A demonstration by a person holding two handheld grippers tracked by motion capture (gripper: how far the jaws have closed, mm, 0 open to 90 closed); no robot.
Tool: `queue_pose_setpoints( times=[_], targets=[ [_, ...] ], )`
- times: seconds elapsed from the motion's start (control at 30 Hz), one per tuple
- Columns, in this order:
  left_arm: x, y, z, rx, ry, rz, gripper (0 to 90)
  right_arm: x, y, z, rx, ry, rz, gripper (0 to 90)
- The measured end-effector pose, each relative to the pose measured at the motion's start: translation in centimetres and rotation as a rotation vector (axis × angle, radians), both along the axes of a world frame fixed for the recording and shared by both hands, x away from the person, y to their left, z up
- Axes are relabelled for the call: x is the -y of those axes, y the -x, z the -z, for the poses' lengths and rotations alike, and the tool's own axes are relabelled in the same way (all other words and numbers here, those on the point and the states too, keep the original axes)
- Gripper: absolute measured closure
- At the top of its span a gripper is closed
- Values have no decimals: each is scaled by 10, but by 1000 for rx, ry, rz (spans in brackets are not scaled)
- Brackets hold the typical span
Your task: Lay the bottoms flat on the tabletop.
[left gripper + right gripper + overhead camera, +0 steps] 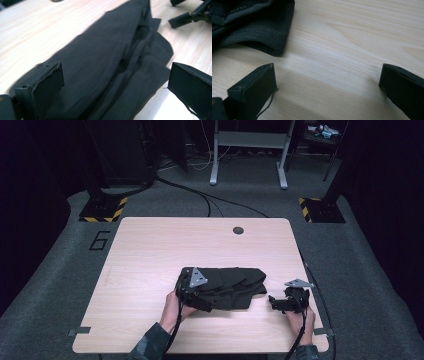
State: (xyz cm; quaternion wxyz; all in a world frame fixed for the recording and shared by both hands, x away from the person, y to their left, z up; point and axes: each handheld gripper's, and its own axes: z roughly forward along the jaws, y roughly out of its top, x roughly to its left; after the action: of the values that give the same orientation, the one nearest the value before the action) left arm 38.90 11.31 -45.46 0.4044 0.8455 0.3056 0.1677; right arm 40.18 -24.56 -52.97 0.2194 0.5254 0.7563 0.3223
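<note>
A black folded garment (232,287) lies near the middle of the light wooden table (150,250). My left gripper (202,297) hovers over the garment's left end. In the left gripper view it (117,87) is open wide, and the dark cloth (105,62) spreads under and between the jaws. My right gripper (275,302) rests just right of the garment, pointing toward it. In the right gripper view it (327,85) is open over bare wood, with a hemmed corner of the garment (257,25) a little ahead at upper left. The right gripper's jaws (190,15) also show beyond the cloth.
A round cable hole (238,230) sits near the table's far edge. On the grey carpet beyond stand a desk frame (248,150), two black-and-yellow striped bases (102,209) (320,210) and loose cables (200,195). A "6" (100,240) marks the floor at left.
</note>
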Motion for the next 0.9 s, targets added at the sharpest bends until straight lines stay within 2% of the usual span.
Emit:
queue_pose_setpoints(
  times=[0.03,0.13,0.27,0.3,0.33,0.4,0.43,0.47,0.5,0.53,0.57,0.73,0.9],
  targets=[
    [0,0,0,0,0,0,0,0,0,0,0,0,0,4],
    [22,-4,7,-19,-24,54,0,0,0,0,0,0,0,5],
    [40,-6,16,-40,-50,87,0,0,0,0,0,0,0,5],
    [40,-6,16,-40,-50,87,0,0,0,0,0,0,0,5],
    [43,-7,18,-43,-68,99,0,0,0,0,0,0,0,5],
    [49,-7,22,-42,-81,101,0,0,0,0,0,0,0,5],
    [55,-8,26,-39,-118,97,0,0,0,0,0,0,0,5],
    [55,-8,26,-39,-118,97,1,0,0,0,0,0,0,5],
    [60,-9,31,-35,-143,90,3,0,0,0,0,0,0,5],
    [60,-9,31,-35,-143,90,6,0,0,0,0,0,0,5],
    [64,-10,34,-30,-178,91,7,0,0,0,0,0,0,5],
    [69,-12,40,-37,-208,87,27,0,0,0,0,0,0,5],
    [70,-12,44,-53,-217,89,116,0,0,0,0,0,0,5]
  ],
)
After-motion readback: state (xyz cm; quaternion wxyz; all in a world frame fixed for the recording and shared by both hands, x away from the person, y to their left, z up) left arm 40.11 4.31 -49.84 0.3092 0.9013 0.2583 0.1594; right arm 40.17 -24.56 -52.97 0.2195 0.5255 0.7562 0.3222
